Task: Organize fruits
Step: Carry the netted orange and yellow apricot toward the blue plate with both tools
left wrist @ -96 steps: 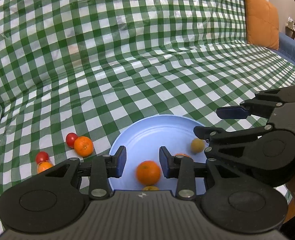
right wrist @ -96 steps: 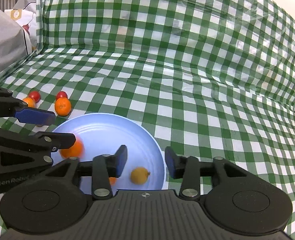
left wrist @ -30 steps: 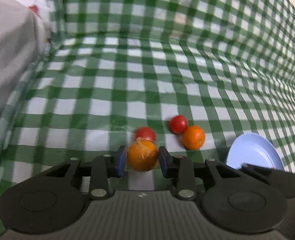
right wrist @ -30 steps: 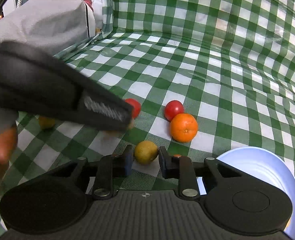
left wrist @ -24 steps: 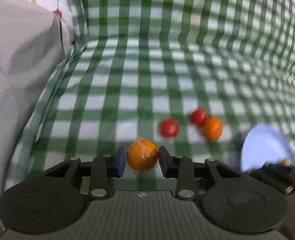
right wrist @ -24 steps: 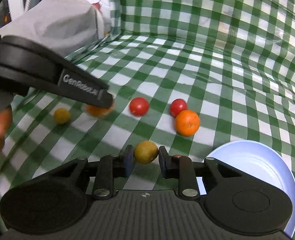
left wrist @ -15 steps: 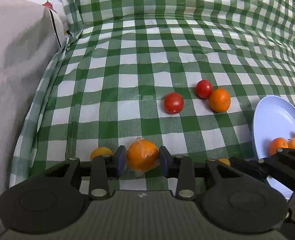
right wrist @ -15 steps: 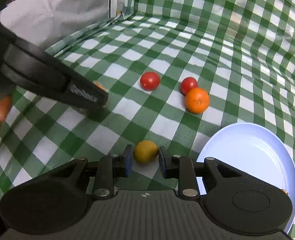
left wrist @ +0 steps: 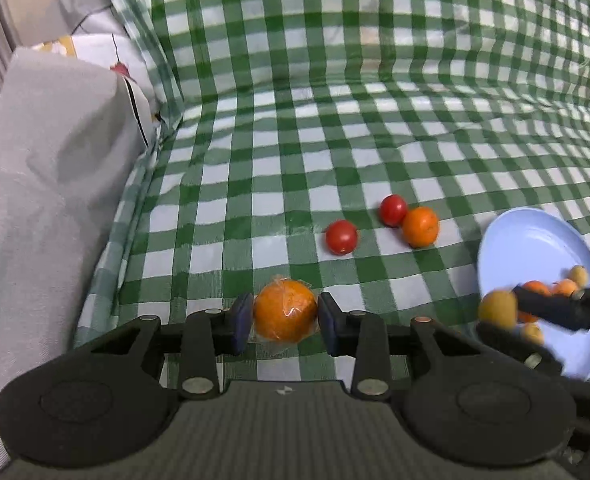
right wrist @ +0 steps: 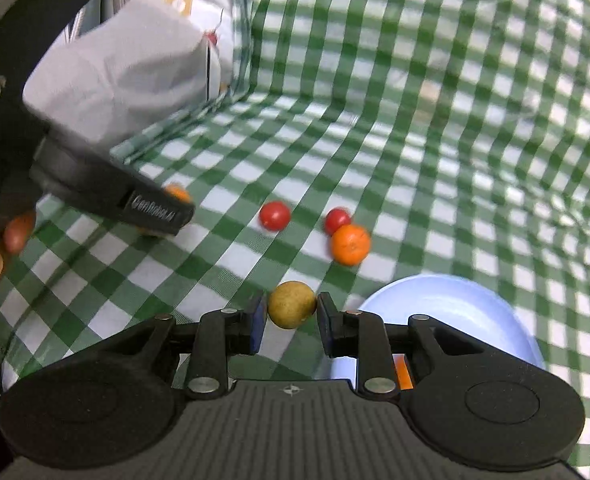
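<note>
A wrapped orange fruit (left wrist: 285, 315) sits clamped between the jaws of the left gripper (left wrist: 284, 325), held clear above the green checked cloth (left wrist: 335, 128). The right gripper (right wrist: 288, 322) has its jaws closed snugly on a small yellow-green fruit (right wrist: 291, 305), close to the rim of the blue plate (right wrist: 455, 296), which already holds several small fruits. Two red tomatoes (left wrist: 341, 237) and a loose orange (left wrist: 420, 227) lie on the cloth just beside the plate. Both fruits appear to be in transit; the next move likely calls for carrying each over the plate and releasing gently so nothing rolls out.
</note>
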A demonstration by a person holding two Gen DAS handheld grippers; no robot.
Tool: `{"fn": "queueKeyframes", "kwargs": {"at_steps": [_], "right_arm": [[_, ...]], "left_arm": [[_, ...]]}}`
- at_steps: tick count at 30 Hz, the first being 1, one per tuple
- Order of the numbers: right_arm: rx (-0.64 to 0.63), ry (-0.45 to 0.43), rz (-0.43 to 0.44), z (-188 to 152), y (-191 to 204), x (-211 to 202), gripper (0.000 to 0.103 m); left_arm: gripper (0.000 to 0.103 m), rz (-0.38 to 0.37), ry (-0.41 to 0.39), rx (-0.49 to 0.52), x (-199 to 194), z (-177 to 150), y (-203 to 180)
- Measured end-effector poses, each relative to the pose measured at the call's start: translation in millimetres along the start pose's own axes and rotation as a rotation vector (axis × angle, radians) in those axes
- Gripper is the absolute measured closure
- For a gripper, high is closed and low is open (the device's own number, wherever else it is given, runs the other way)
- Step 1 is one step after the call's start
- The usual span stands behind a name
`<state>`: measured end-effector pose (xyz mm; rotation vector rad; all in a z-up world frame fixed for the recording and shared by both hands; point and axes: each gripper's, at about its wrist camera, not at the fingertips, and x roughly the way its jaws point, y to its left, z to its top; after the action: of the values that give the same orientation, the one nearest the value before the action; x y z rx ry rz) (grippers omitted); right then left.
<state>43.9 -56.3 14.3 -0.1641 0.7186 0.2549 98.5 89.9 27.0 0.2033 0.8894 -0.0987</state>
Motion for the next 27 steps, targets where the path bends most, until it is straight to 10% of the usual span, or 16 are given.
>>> {"fn": "queueKeyframes", "kwargs": {"at_steps": [27], "right_arm": [[0.065,-0.024,-0.169,-45.9,-123.9,-59.1,0.075]], "left_arm": [[0.064,-0.084,-0.056,0.115,-5.9,12.1,-74.7]]}}
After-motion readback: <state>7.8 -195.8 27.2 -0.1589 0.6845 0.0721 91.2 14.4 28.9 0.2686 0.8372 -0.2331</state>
